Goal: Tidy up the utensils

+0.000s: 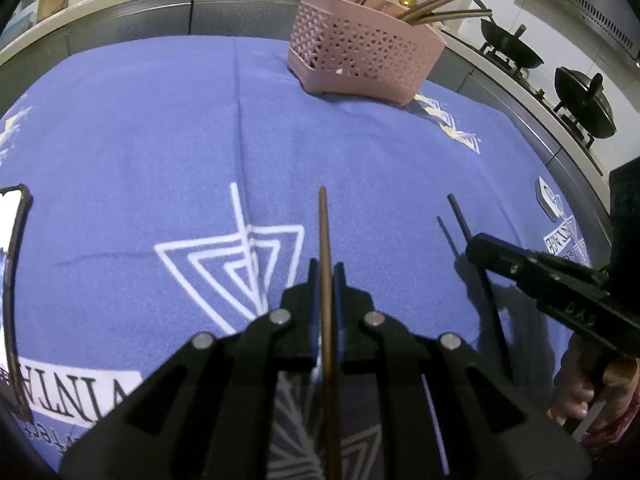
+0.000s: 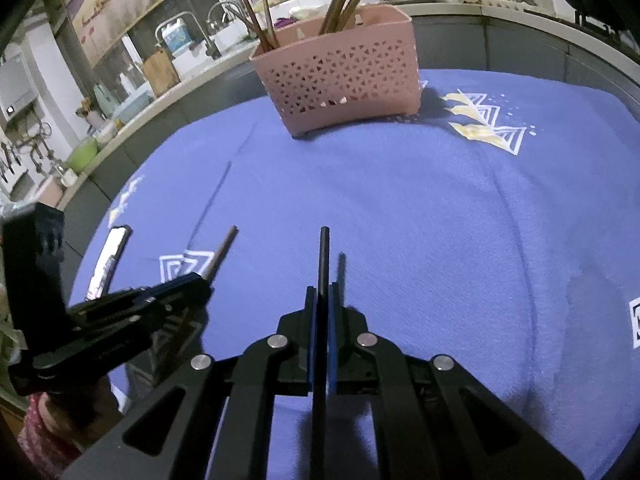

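My left gripper point(image 1: 326, 276) is shut on a brown chopstick point(image 1: 325, 232) that sticks out forward above the blue tablecloth point(image 1: 160, 120). My right gripper point(image 2: 323, 296) is shut on a black chopstick point(image 2: 324, 256), also held above the cloth. The pink perforated utensil basket point(image 1: 360, 60) stands at the far side of the table with several brown chopsticks upright in it; it also shows in the right wrist view point(image 2: 340, 72). The right gripper point(image 1: 476, 246) with its black chopstick point(image 1: 460, 216) shows at the right of the left wrist view. The left gripper point(image 2: 200, 284) with its brown chopstick point(image 2: 224, 250) shows at the left of the right wrist view.
A phone point(image 1: 12, 240) lies at the cloth's left edge, also in the right wrist view point(image 2: 110, 260). A counter with a sink and bottles point(image 2: 172, 40) runs behind the table. Two black woks point(image 1: 584, 100) sit on a stove at the right.
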Available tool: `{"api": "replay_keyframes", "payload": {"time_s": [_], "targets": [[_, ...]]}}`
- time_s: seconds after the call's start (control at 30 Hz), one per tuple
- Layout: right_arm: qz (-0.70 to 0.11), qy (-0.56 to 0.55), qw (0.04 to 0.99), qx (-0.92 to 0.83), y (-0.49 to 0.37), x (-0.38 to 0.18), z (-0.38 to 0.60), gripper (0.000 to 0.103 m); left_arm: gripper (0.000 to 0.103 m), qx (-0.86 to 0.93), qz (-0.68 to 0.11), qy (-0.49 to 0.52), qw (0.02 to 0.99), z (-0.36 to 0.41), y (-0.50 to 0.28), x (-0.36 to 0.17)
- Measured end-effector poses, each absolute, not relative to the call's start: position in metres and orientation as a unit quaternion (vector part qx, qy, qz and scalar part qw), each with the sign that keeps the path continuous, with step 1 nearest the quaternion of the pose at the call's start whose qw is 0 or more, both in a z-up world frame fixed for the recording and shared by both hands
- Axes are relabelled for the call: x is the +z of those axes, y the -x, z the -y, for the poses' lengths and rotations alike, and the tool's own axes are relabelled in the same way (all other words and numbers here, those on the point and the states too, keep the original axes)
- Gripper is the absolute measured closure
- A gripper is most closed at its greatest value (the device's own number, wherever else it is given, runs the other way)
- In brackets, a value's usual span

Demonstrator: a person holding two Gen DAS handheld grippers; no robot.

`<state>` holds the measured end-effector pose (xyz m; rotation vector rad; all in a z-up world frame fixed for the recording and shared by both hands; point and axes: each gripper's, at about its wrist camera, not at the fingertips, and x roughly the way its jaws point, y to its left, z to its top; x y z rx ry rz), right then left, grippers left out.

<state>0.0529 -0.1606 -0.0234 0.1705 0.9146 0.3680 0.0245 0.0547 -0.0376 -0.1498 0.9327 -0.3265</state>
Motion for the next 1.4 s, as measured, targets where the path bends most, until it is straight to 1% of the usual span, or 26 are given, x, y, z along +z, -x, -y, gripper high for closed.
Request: {"api": "replay_keyframes", "payload": {"time_s": [0.23, 0.87, 1.1, 1.4], "targets": [[-0.450, -0.064, 0.875, 0.166, -0.052, -0.032, 0.157, 0.097, 0.096, -0.161, -0.445, 0.077, 0.877, -0.057, -0.023, -0.038], [-0.449, -0.053, 0.880, 0.146, -0.050, -0.031, 0.151, 0.097, 0.096, -0.172, -0.440, 0.084, 0.877, -0.060, -0.021, -0.039], [-0.447, -0.040, 0.882, 0.144, -0.049, -0.031, 0.149, 0.096, 0.096, -0.172, -0.439, 0.083, 0.878, -0.060, -0.020, -0.039], [-0.445, -0.022, 0.884, 0.145, -0.049, -0.031, 0.135, 0.098, 0.096, -0.177, -0.431, 0.087, 0.881, -0.062, -0.017, -0.040]]}}
